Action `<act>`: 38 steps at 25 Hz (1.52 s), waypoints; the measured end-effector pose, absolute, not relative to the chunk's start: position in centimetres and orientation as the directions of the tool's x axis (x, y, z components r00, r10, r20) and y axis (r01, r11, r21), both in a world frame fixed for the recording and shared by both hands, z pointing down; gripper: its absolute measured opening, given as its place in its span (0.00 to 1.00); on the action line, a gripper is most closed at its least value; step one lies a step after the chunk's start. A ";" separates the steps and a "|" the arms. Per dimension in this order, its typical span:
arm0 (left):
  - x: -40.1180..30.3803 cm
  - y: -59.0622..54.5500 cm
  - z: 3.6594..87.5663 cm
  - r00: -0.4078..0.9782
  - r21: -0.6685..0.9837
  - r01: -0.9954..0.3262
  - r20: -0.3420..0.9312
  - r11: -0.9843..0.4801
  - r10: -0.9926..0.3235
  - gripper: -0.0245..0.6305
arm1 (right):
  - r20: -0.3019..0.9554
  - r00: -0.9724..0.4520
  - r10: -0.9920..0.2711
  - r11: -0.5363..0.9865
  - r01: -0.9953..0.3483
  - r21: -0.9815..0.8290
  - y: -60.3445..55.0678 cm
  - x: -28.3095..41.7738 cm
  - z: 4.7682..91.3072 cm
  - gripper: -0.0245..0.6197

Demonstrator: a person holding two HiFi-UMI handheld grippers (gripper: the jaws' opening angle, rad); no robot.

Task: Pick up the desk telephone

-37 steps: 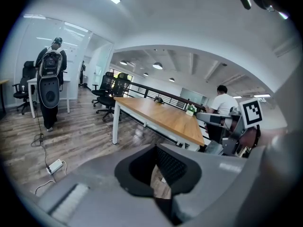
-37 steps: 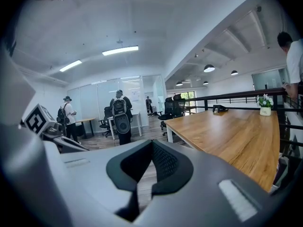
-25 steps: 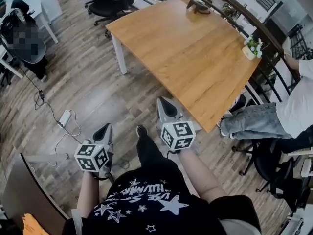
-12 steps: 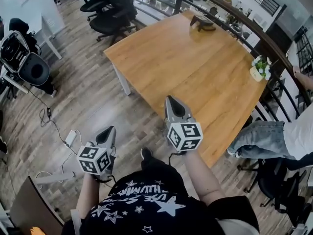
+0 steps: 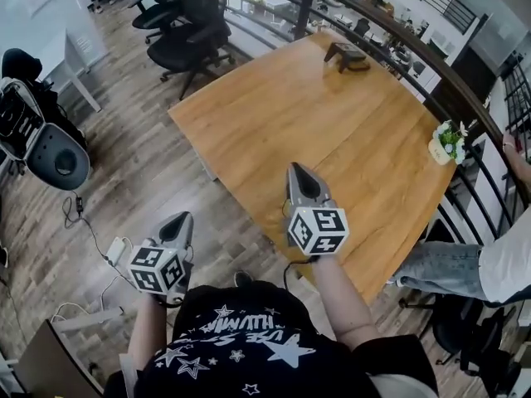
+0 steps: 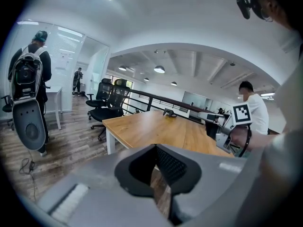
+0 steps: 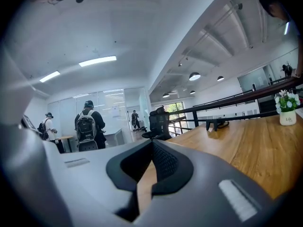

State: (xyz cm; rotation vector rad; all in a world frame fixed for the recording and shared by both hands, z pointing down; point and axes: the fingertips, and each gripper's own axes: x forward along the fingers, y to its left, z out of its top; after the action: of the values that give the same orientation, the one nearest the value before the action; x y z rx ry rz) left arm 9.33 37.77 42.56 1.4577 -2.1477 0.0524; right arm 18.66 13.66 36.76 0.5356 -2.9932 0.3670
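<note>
Grey left gripper (image 5: 182, 216), grey right gripper (image 5: 297, 167), black-and-white marker cubes (image 5: 316, 230), black star-printed shirt (image 5: 249, 347)

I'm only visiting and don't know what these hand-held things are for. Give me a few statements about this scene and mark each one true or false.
1. The desk telephone sits at the far end of the wooden table. True.
2. The right tool is holding the telephone. False: its jaws are together on nothing, at the table's near edge, far from the phone.
3. A pot of flowers stands near the table's right edge. True.
4. Papers cover the table. False: only the telephone and the flowers show on it.
5. The left tool hangs over the table. False: it is over the floor, beside the table, jaws together and empty.
</note>
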 end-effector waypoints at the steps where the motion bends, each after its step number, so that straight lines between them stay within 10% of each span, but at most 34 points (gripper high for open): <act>1: 8.8 37.5 42.6 -0.273 0.262 -0.870 0.451 0.418 -0.850 0.04 | 0.119 -0.936 -0.332 0.910 -0.351 -0.221 13.2 18.4 36.8 0.04; 38: -17.9 6.4 43.4 0.414 0.346 -0.897 0.441 -0.275 -0.796 0.04 | 0.192 -0.458 -0.868 0.408 -0.878 -0.250 -6.2 7.1 35.1 0.04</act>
State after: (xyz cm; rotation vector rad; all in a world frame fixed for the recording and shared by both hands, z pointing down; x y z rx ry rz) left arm -17.88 6.38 43.41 2.1278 -1.4315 0.2425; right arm 7.10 -6.18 35.10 1.6187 -2.6088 0.4939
